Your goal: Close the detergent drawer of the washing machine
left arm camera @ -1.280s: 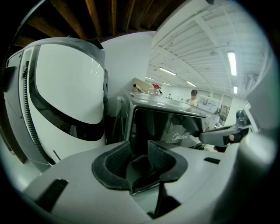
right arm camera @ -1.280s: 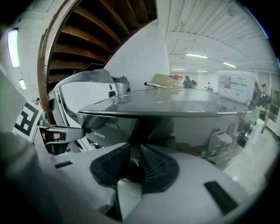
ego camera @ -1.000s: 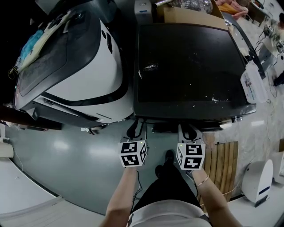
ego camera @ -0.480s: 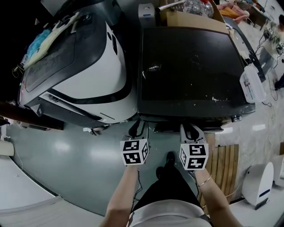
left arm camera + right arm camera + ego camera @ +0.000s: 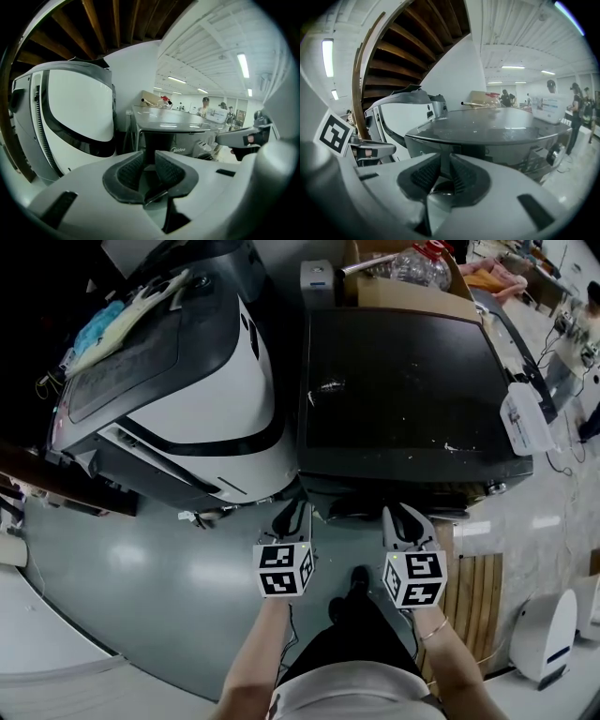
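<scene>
Two machines: white machine (image 5: 211,381) left, dark washer (image 5: 403,381) right, badge (image 5: 177,150) reading "Midea". Two grippers nearby, both empty: left gripper (image 5: 291,517), jaws just narrowing, and right gripper (image 5: 403,519), slightly parted.

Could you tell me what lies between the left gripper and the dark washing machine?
Nothing: in the left gripper view, the left gripper, empty jaws just closing partway, faces the dark washing machine directly.

"Midea" logo (image 5: 177,150) on the front of the dark washing machine (image 5: 187,123), left gripper view. Cubes (image 5: 415,579) carry black-and-white square markers (image 5: 282,568), no letters. Other print too small to read.
</scene>
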